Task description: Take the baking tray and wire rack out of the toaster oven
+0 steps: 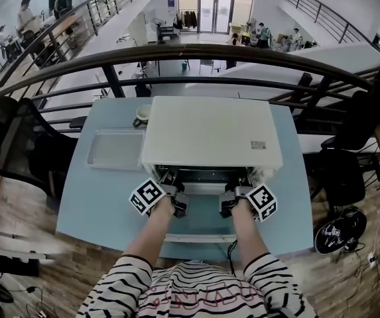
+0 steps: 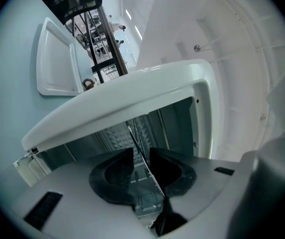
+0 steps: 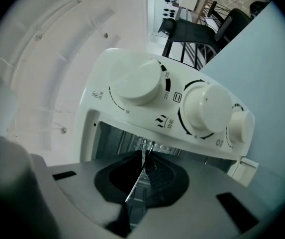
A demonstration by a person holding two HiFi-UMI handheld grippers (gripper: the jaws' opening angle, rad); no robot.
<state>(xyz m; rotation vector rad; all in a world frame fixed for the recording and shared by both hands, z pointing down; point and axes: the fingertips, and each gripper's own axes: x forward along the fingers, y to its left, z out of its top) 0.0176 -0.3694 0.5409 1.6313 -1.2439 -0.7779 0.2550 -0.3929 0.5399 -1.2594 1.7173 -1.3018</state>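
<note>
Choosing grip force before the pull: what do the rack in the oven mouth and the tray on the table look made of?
Rack: likely plated steel wire, thin and straight with a bright glint along it. Tray: probably sheet metal, pale matt grey, shallow with a raised rim; whether it is coated cannot be told.

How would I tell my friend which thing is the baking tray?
Find the white toaster oven in the middle of the blue table. The baking tray lies flat just left of it. It is a shallow, pale rectangle, unlike the small round thing behind it.
</note>
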